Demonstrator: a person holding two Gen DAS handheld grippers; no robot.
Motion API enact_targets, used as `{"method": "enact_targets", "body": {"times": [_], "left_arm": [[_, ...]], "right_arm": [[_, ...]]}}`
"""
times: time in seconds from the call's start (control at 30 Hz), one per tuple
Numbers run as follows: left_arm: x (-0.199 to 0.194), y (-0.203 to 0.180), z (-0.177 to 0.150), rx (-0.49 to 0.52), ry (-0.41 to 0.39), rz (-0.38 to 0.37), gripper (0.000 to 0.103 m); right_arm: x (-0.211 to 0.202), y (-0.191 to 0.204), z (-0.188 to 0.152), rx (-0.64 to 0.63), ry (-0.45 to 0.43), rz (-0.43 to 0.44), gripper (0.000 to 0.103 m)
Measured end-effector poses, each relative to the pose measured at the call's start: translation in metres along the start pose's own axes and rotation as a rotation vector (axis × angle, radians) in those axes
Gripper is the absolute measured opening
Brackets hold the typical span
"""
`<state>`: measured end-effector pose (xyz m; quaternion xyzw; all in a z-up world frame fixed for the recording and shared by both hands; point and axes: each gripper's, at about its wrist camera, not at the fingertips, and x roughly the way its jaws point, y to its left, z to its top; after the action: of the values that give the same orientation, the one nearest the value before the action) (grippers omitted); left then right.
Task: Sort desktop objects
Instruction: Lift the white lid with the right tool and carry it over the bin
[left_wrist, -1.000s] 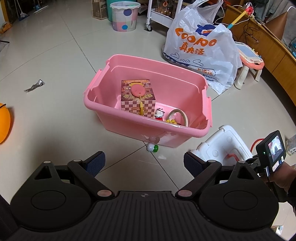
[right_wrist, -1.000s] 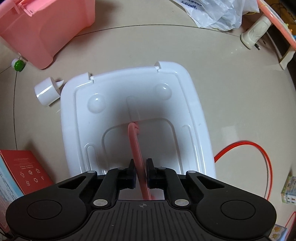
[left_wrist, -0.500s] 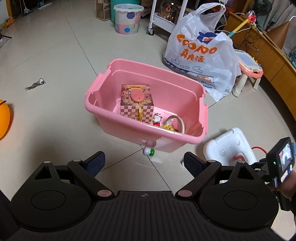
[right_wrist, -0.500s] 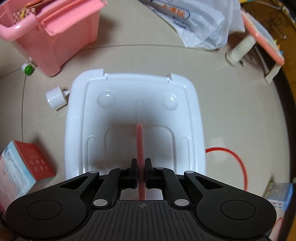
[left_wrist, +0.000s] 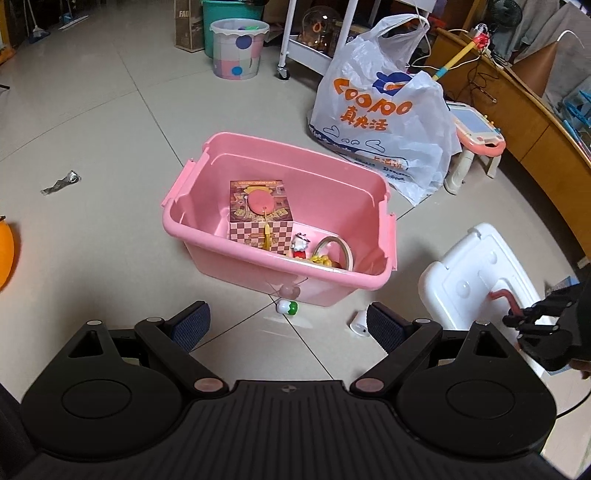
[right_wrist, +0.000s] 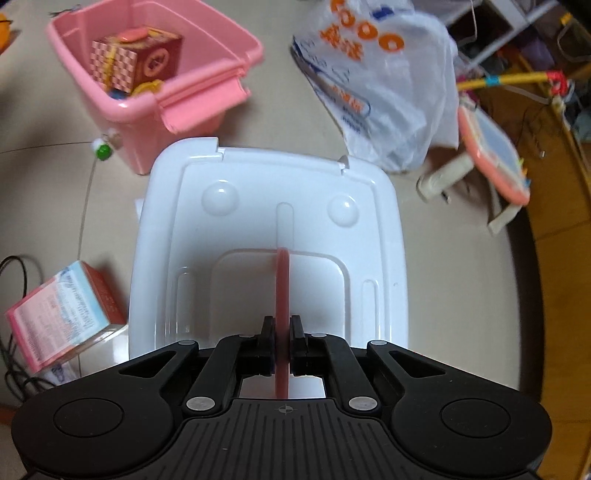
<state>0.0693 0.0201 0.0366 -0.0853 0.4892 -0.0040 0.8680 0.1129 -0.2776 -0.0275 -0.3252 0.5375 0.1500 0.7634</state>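
Jaws clamped on lid handle (right_wrist: 282, 291)

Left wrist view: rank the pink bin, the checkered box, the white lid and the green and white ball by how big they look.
1. pink bin
2. white lid, though it sits nearer the camera
3. checkered box
4. green and white ball
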Motion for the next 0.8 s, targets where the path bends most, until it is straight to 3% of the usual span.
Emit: {"method": "enact_targets", "body": {"times": [0.2, 0.8], "left_arm": [[-0.008, 0.002, -0.001, 0.035, -0.016, -0.007, 0.094], [-0.026, 0.052, 0.004, -0.05, -0.062, 0.065, 0.094]], "right_arm": [[-0.036, 0.016, 0.01, -0.07, -0.038, -0.003, 0.005], [-0.094, 0.08, 0.065, -0.322, -0.167, -0.005, 0.006]]}}
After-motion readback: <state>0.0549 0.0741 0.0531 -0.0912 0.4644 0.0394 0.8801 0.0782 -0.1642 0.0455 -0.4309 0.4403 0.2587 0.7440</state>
